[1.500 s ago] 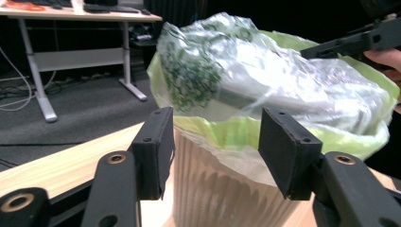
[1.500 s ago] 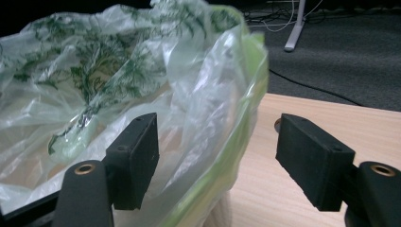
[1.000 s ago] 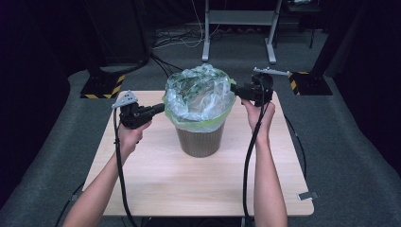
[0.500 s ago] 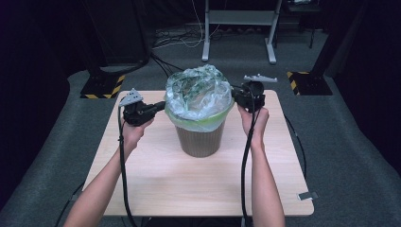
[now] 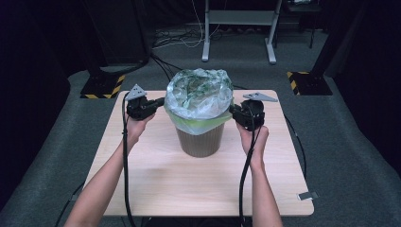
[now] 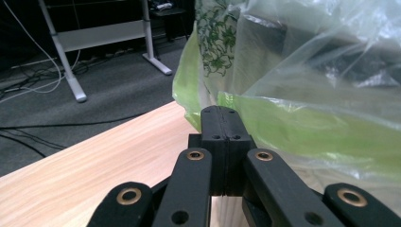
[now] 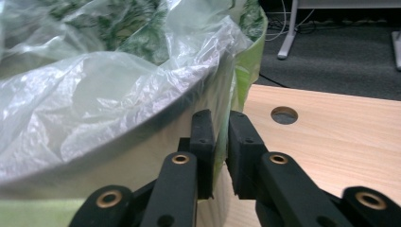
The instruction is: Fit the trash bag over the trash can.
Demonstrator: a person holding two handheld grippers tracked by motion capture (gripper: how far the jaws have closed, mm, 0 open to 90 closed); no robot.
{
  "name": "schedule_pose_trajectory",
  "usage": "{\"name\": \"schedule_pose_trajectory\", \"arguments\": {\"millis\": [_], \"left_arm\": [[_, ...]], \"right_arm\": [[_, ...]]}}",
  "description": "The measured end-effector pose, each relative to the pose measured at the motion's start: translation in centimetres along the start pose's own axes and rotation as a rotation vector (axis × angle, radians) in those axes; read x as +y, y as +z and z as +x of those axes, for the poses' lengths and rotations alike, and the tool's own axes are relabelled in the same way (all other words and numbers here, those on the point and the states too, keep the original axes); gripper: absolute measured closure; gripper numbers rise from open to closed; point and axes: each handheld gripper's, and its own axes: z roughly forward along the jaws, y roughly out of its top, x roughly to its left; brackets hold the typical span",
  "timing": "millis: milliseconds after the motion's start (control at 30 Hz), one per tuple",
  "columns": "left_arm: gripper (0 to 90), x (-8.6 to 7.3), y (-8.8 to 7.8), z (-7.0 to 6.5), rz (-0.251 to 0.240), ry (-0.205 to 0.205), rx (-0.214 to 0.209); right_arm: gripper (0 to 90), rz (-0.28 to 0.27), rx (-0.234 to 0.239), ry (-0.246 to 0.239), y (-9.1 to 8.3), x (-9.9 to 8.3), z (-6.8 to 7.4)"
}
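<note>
The pale wood-grain table (image 5: 156, 189), a flat laminate top with rounded corners and a round cable hole (image 7: 284, 115) toward one side, carries a single waste bin (image 5: 201, 139) near its middle. The bin is a tapered round tub, matt brown-grey on the outside and smooth at the rim. A light green liner bag (image 5: 198, 124) is folded down over the rim as a soft, translucent band. Above it a clear, crinkly plastic bag (image 5: 198, 92) with a dark green leaf print bulges up out of the mouth, thin and glossy, with many sharp creases. The work seems to be taking hold of the bag at the rim on both sides, probably to lift it out or draw it shut, and it looks to be at an early stage: the liner sits fully on the bin, nothing is raised, and the gripping itself is only half settled. The left gripper (image 5: 161, 101) is at the bin's left side with its black jaws pressed flat together right at the green fold. Whether any film is caught between them cannot be told. The right gripper (image 5: 232, 109) is at the opposite rim. Its jaws have just closed down and then eased slightly apart, leaving a narrow slit with the green edge showing in it, not visibly pinched. A firm hold on the right side and the lift itself are left to do.
</note>
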Motion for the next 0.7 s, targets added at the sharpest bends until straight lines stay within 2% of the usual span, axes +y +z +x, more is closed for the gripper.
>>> {"name": "schedule_pose_trajectory", "arguments": {"millis": [133, 300, 433, 500, 600, 667, 700], "left_arm": [[90.0, 0.2, 0.2, 0.1, -0.003, -0.009, -0.009], [87.7, 0.2, -0.5, 0.1, -0.020, -0.020, -0.012], [87.7, 0.0, -0.9, 0.4, -0.016, -0.017, -0.010], [86.0, 0.0, -1.1, 0.4, -0.021, -0.028, -0.014], [78.1, -0.1, -1.6, 0.2, -0.023, -0.035, -0.022], [67.3, -0.1, -1.9, 0.0, -0.016, -0.044, -0.028], [65.7, -0.2, -2.1, -0.1, -0.018, -0.047, -0.031]], "right_arm": [[60.9, -0.039, 0.014, 0.022, -1.1, 0.3, -0.8], [46.5, -0.068, 0.058, 0.019, -2.1, 2.4, -1.7], [42.3, -0.066, 0.070, -0.006, -2.2, 3.9, -1.9], [40.4, -0.065, 0.088, -0.021, -2.0, 4.5, -2.0], [40.0, -0.042, 0.089, -0.059, -1.2, 5.5, -2.0], [40.2, -0.028, 0.089, -0.074, -0.5, 6.2, -2.1], [41.3, -0.023, 0.094, -0.079, -0.1, 6.5, -2.2]]}}
